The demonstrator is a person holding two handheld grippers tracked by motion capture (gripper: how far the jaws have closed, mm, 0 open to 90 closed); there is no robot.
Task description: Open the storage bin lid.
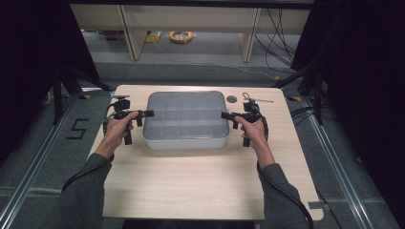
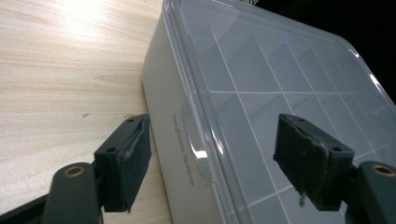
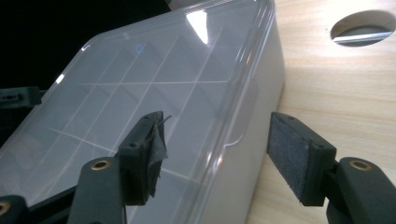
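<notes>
Centrally on the pale wooden table [image 1: 200,181], toward its 12 o'clock edge, sits a translucent compartment box [image 1: 186,120] with a clear lid [image 2: 280,107] closed over a grid of dividers. In the high view the left gripper [image 1: 147,114] is at the box's 9 o'clock end and the right gripper [image 1: 226,116] at its 3 o'clock end, each held in a hand, the left hand [image 1: 117,130] and the right hand [image 1: 252,130], with forearms in grey sleeves reaching in from 6 o'clock.

In the left gripper view the jaws stand wide apart astride the lid's rim: one pad is outside by the box's side wall, over the table, the other above the lid. A small clear lid tab [image 2: 196,140] lies between them on the rim. Whether either pad touches the plastic is hard to tell; they look just clear of it.

In the right gripper view the jaws are likewise apart, one above the lid, one outside the wall over the table, with the rim's tab between them. A frayed shred hangs off the pad over the lid.

A round cable hole [image 1: 231,99] is cut in the table just off the box's 1 o'clock corner. On the floor beyond the table, at 12 o'clock, lies a yellow coil [image 1: 181,36], perhaps cable.
</notes>
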